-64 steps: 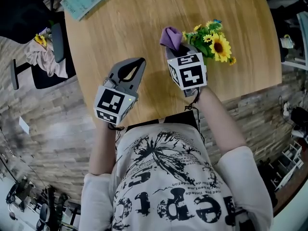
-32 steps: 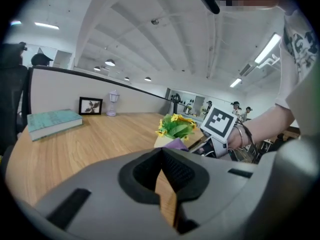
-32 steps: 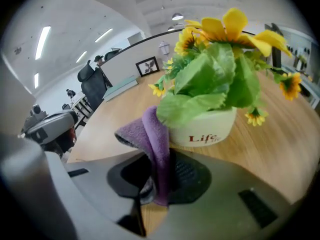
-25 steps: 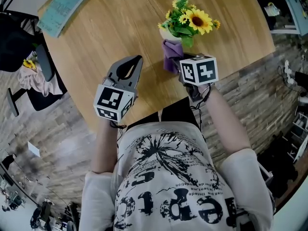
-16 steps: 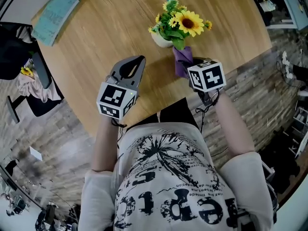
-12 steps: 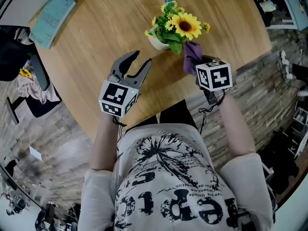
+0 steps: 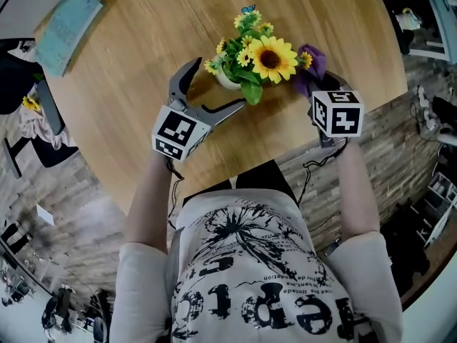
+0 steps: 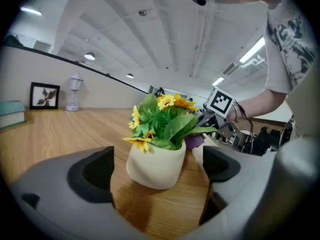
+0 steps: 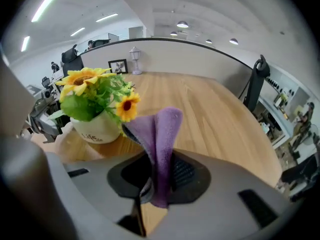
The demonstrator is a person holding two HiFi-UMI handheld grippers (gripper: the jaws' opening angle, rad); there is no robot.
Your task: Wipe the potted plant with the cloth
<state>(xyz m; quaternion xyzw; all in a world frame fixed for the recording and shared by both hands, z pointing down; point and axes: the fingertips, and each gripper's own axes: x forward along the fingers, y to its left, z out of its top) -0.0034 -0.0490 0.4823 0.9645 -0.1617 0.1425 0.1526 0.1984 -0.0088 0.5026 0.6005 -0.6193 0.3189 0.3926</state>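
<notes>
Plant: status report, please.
Left gripper opening, pot between jaws, untouched. Right gripper shut on cloth, beside flowers. Nothing in the way.

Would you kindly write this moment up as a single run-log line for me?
left tongs: opening around pot, no contact | right tongs: shut on purple cloth | cloth beside flowers

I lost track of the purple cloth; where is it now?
The cloth is clamped in the right tool, just right of the potted plant in the head view.
</notes>
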